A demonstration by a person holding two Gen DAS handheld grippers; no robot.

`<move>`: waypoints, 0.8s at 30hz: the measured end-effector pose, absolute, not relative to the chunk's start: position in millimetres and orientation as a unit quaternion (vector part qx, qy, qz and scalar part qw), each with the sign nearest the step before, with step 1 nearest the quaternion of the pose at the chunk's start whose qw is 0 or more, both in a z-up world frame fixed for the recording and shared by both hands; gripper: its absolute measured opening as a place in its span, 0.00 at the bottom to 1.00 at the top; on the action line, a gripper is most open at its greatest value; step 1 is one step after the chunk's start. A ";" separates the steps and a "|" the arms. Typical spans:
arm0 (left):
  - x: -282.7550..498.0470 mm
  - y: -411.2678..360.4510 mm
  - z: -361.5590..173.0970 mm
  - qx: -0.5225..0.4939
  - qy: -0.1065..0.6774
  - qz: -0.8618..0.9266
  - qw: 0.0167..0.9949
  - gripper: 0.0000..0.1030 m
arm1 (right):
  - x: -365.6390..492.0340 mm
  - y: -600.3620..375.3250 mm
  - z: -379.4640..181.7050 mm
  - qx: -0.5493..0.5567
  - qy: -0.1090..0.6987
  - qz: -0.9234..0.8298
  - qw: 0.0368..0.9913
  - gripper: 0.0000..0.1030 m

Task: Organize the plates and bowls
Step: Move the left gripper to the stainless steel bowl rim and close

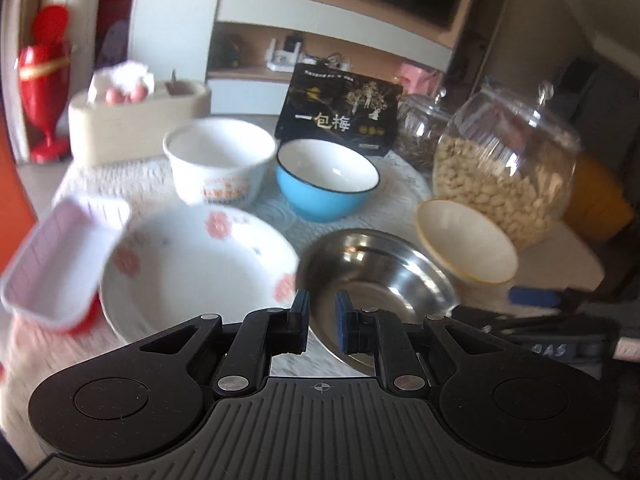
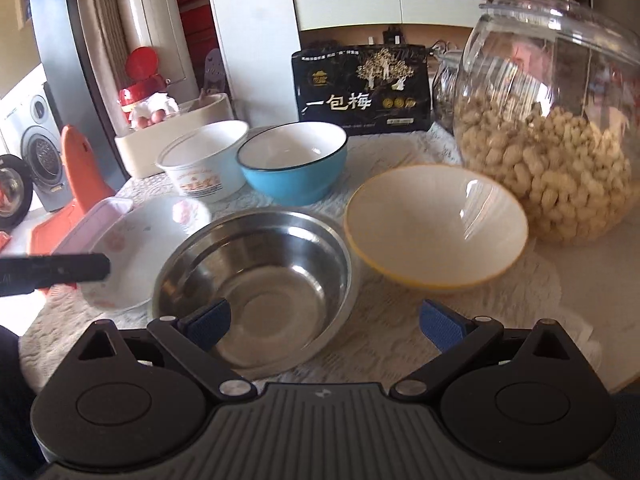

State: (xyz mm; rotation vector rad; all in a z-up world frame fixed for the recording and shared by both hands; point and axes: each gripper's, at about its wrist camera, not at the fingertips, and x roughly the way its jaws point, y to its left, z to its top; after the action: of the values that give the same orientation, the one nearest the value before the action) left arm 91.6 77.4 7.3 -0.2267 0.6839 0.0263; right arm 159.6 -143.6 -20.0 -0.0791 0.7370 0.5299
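Several dishes sit on a white lace cloth. A steel bowl [image 1: 380, 276] [image 2: 256, 280] is nearest, with a floral plate [image 1: 200, 264] [image 2: 132, 264] to its left and a cream bowl with a yellow rim [image 1: 464, 240] [image 2: 436, 224] to its right. Behind them stand a white bowl with orange print [image 1: 220, 160] [image 2: 204, 160] and a blue bowl [image 1: 326, 184] [image 2: 294, 168]. My left gripper [image 1: 322, 308] [image 2: 102, 267] is shut and holds nothing; it hovers over the plate's near edge, beside the steel bowl. My right gripper [image 2: 326, 324] [image 1: 532, 298] is open wide at the steel bowl's near rim.
A pink-and-white rectangular container [image 1: 60, 256] [image 2: 96, 216] leans on the plate's left edge. A big glass jar of peanuts [image 1: 504, 168] [image 2: 552, 120] crowds the right side. A black snack packet [image 1: 340, 112] [image 2: 360, 88], a second jar [image 1: 420, 128] and a cream box [image 1: 136, 120] line the back.
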 end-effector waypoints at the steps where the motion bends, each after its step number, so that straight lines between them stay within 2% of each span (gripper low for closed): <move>1: 97.2 80.0 7.8 -0.103 0.335 -0.006 0.937 0.15 | 166.0 -142.9 -21.2 -0.040 0.360 0.257 0.896 0.98; 9: 125.8 115.2 -7.5 -0.176 0.372 -0.039 0.910 0.15 | 216.3 -153.9 -45.0 0.045 0.462 0.276 0.842 0.96; 17: 147.4 122.9 -28.4 -0.194 0.383 -0.034 0.903 0.15 | 239.1 -162.1 -65.5 0.102 0.502 0.270 0.815 0.92; 24: 169.3 119.3 -41.4 -0.188 0.398 -0.016 0.898 0.15 | 232.0 -144.3 -81.8 0.113 0.496 0.314 0.802 0.74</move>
State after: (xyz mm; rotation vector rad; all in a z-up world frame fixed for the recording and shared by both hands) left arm 169.3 119.3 -41.4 -0.3884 0.8244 -0.0328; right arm 232.0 -144.3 -81.8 0.2424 1.0622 0.6720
